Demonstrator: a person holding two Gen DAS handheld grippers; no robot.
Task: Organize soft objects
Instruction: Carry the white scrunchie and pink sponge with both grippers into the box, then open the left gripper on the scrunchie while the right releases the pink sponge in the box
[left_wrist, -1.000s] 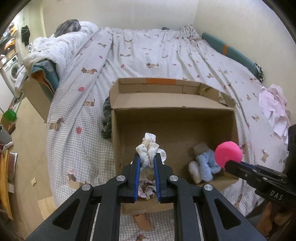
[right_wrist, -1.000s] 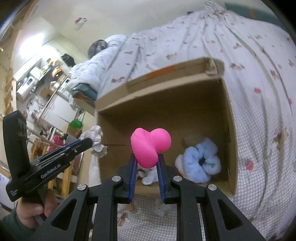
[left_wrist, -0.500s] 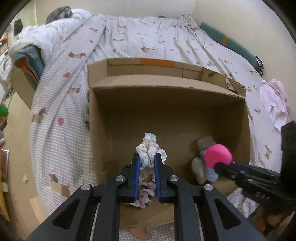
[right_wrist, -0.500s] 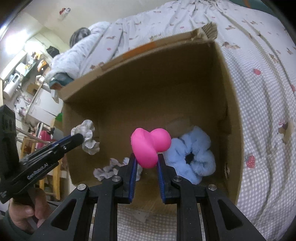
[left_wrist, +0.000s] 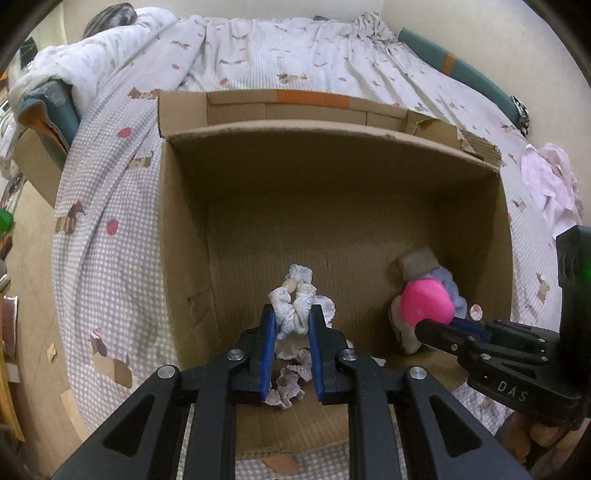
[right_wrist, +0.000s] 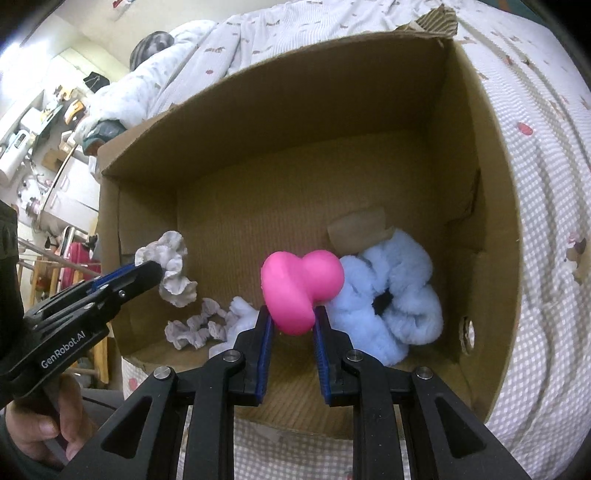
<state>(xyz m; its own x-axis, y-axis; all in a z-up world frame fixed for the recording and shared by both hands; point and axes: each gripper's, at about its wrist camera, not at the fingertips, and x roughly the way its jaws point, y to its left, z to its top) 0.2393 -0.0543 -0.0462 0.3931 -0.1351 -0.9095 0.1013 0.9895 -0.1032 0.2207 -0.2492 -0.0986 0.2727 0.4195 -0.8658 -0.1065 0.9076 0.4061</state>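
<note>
- A white ruffled scrunchie (left_wrist: 293, 306) is gripped between the blue pads of the left tongs (left_wrist: 291, 325); its frilled, lace-like folds bunch above the tips, and it is held over the left part of the cardboard box (left_wrist: 184, 229).
- From the right wrist view, the same scrunchie (right_wrist: 171, 273) is seen hanging at the tip of the left tongs (right_wrist: 147, 271), above the box floor.
- A glossy pink heart-shaped soft toy (right_wrist: 299, 290) is clamped between the right tongs (right_wrist: 291, 321), its 2 lobes pointing up, inside the box (right_wrist: 491, 221).
- A fluffy light-blue scrunchie (right_wrist: 391, 299) is seen lying on the box floor at the right, just behind and beside the pink heart.
- A second pale ruffled scrunchie (right_wrist: 195, 328) is seen lying on the floor near the front left, next to a white fluffy piece (right_wrist: 240, 317).
- The box is set on a bed with a checked, dog-patterned cover (left_wrist: 110, 206).
</note>
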